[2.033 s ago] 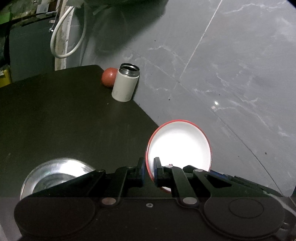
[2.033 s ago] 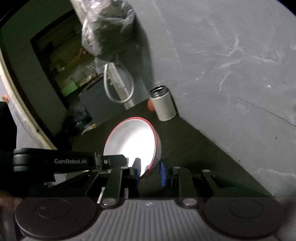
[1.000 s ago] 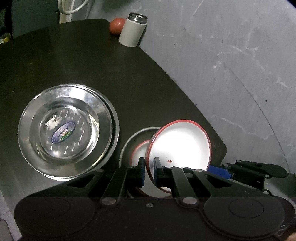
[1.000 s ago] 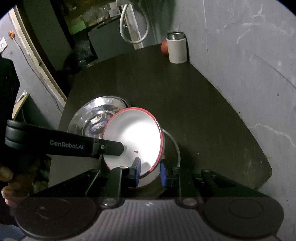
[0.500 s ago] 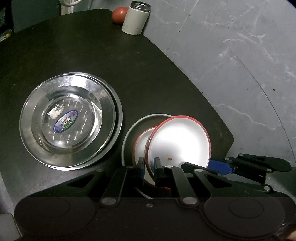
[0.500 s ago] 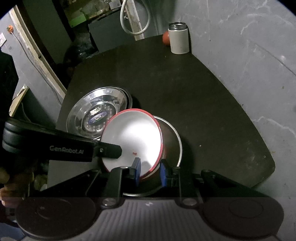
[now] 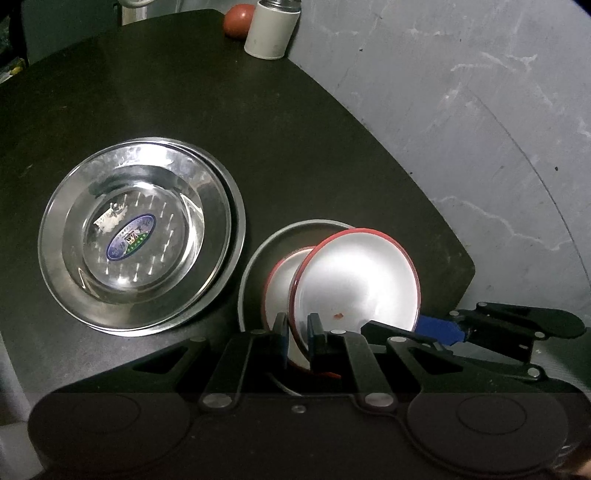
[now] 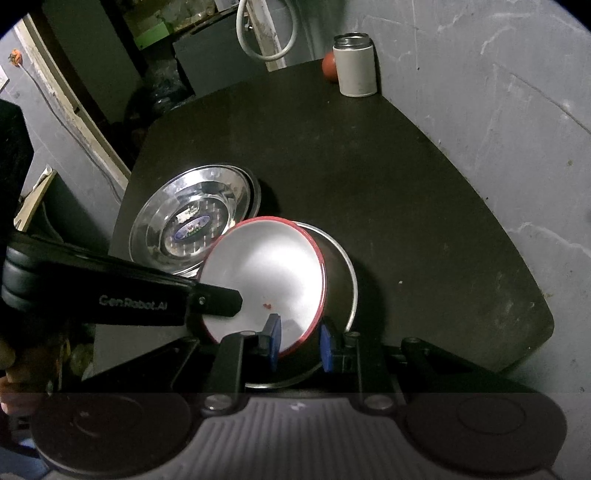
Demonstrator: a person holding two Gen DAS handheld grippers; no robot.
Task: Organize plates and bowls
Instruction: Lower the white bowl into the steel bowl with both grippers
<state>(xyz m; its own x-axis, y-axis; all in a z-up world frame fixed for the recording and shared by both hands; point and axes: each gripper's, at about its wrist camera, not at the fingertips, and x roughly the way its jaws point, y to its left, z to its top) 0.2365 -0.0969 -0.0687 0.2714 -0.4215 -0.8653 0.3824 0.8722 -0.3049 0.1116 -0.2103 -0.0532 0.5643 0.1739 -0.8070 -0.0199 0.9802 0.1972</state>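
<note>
**White bowl held at its rim by two hand-held grippers over a nested stack**

On the left of the dark counter [image 7: 332, 122] lie two steel plates [image 7: 140, 236], stacked one in the other, the upper one carrying an oval blue sticker in its well. Just to their right, touching or nearly touching the stack, sits a grey-rimmed steel bowl [image 7: 255, 254], and inside it rests one red-rimmed white bowl [image 7: 280, 284]. A second red-rimmed white bowl [image 7: 354, 280] is tilted above that one, overlapping it, its open face turned toward the cameras.

The left hand-held gripper [image 7: 295, 332] is narrowly closed on the near rim of this tilted bowl, one finger on either side of the wall. The right hand-held gripper [image 8: 297, 343] straddles the same bowl's rim from the other side; its inner blue pad lies against the white interior, but its outer pad stands a little off the wall, so whether it is clamping I cannot tell. In the right wrist view the left gripper's arm reaches across to the bowl's left edge.

At the far right end of the counter stand one white cylindrical flask [image 7: 271, 31], upright with its lid off, and one red round fruit [image 7: 238, 20] just beside it.

Counted: two plates, three bowls, one flask, one fruit.
</note>
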